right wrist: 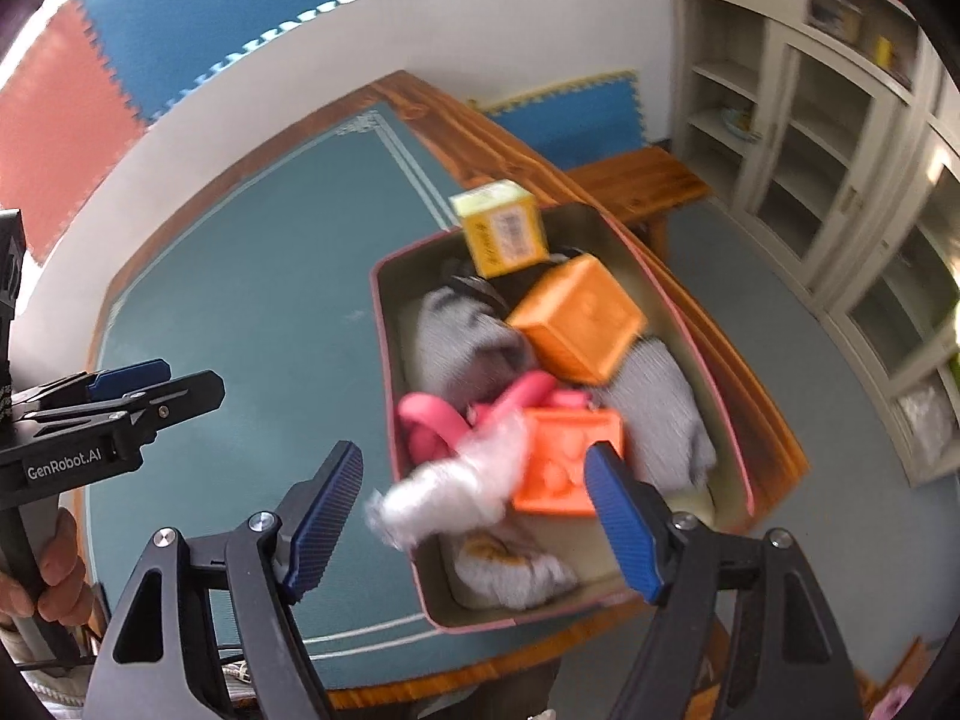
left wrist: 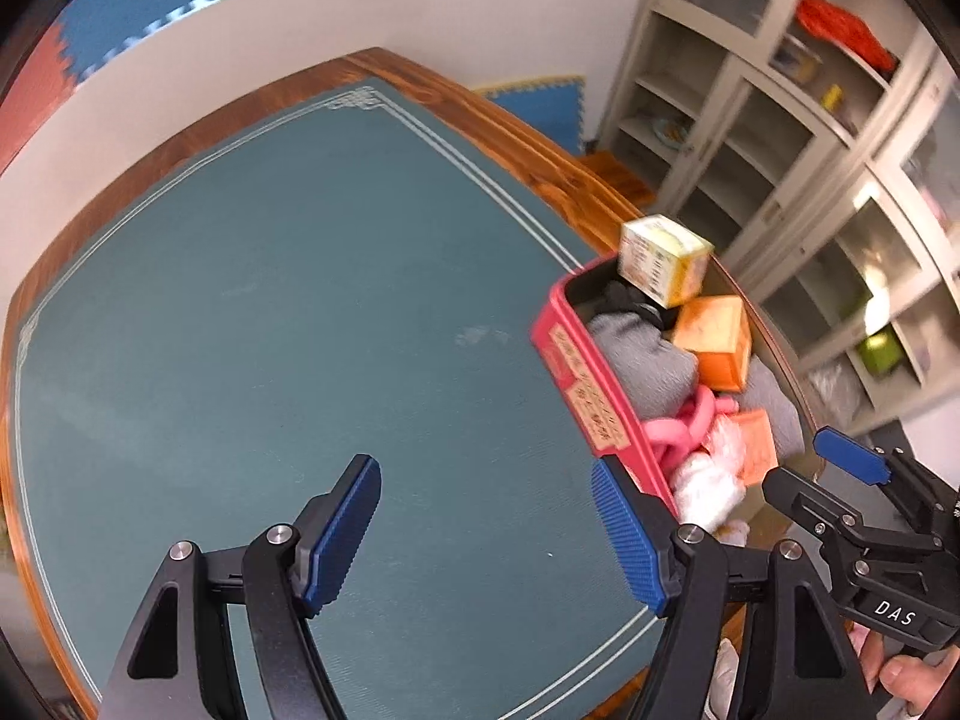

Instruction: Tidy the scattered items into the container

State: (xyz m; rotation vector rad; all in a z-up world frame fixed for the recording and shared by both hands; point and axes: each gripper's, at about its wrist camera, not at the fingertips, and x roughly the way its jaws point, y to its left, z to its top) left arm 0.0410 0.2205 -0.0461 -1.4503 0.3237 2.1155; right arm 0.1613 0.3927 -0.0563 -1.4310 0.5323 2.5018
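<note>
While both claws stand wide apart and empty, the pink rectangular metal tin [right wrist: 384, 372] sits on the green mat [left wrist: 270, 312], packed with grey knitted cloth [right wrist: 462, 330], orange plastic blocks [right wrist: 576, 318] and a pink ring chain [right wrist: 432, 420]; the right gripper [right wrist: 474, 522] hovers over its near end, the left gripper [left wrist: 486, 534] just beside its wall

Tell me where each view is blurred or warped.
Left wrist view: the table edge bows from fisheye; the yellow box and cabinet are motion-smeared. Right wrist view: the container contents, especially the white bundle, smear most; both grippers' fingers stay sharp.
</note>
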